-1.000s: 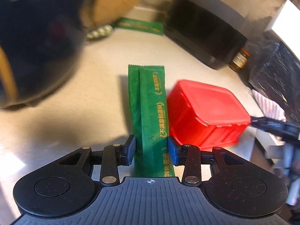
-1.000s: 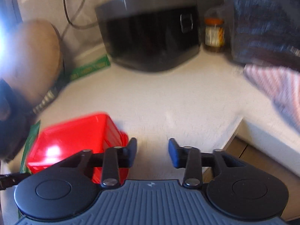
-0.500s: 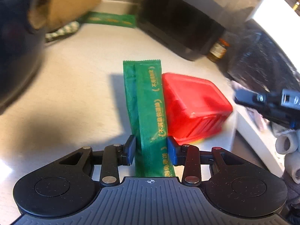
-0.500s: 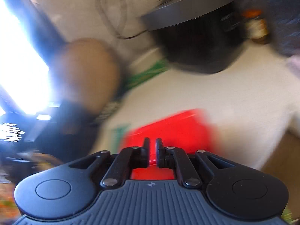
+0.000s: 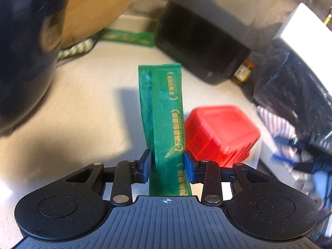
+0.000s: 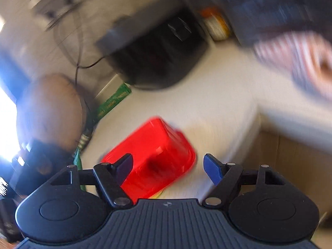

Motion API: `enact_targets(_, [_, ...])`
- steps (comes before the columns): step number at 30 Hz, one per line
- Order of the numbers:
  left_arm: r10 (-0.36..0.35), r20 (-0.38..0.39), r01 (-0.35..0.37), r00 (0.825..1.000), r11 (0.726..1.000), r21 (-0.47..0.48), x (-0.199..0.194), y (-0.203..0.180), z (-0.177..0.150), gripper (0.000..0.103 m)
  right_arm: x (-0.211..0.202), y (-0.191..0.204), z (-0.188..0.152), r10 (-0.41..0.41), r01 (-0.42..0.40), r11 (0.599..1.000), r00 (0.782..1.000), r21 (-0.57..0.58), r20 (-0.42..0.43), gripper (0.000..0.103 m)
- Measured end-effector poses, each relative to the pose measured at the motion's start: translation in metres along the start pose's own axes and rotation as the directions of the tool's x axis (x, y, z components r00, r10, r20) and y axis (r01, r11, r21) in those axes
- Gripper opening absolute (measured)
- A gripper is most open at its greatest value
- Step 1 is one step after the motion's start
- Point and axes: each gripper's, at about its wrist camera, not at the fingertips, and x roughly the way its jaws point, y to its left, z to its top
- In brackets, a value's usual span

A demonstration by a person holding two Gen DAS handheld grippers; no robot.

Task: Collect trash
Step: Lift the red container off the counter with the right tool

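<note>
Nearest the left wrist camera, the left gripper (image 5: 166,166) is closing on a green sachet (image 5: 164,114) — the blue pads are being pressed against its lower part while the rest is being carried upright, clear of the pale countertop (image 5: 87,108). It is judged to be light, thin and crinkly, likely slippery; a hold low across its width suits it. The right gripper (image 6: 168,166) is opening wide, nothing gripped, with a red plastic tub (image 6: 153,153) lying just beyond its fingers — blurred. Farther back, a second green sachet (image 5: 126,38) is lying beside a black appliance (image 5: 203,45).
</note>
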Motion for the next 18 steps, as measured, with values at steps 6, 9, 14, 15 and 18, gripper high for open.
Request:
enact_targets(6, [0.005, 0.046, -0.012, 0.999, 0.987, 0.159, 0.006, -0.037, 0.047, 0.037, 0.023, -0.026, -0.010, 0.132, -0.108, 0.953, 0.989, 0.283, -0.065, 0.076])
enact_targets(9, [0.031, -0.002, -0.030, 1.000, 0.971, 0.237, 0.032, -0.048, 0.062, 0.037, 0.035, -0.016, -0.005, 0.108, -0.078, 0.953, 0.990, 0.292, -0.090, 0.077])
enact_targets(14, [-0.020, -0.096, 0.041, 0.995, 0.975, 0.218, 0.067, -0.033, 0.068, 0.037, 0.057, 0.001, 0.010, 0.007, 0.033, 0.961, 0.989, 0.273, -0.146, 0.077])
enact_targets(15, [-0.035, -0.097, 0.055, 0.995, 0.977, 0.207, 0.070, -0.029, 0.068, 0.037, 0.061, 0.001, 0.014, -0.024, 0.063, 0.963, 0.988, 0.263, -0.150, 0.077])
enact_targets(18, [-0.061, -0.097, 0.078, 0.993, 0.980, 0.182, 0.077, -0.021, 0.070, 0.036, 0.073, 0.001, 0.022, -0.084, 0.116, 0.964, 0.986, 0.239, -0.142, 0.080])
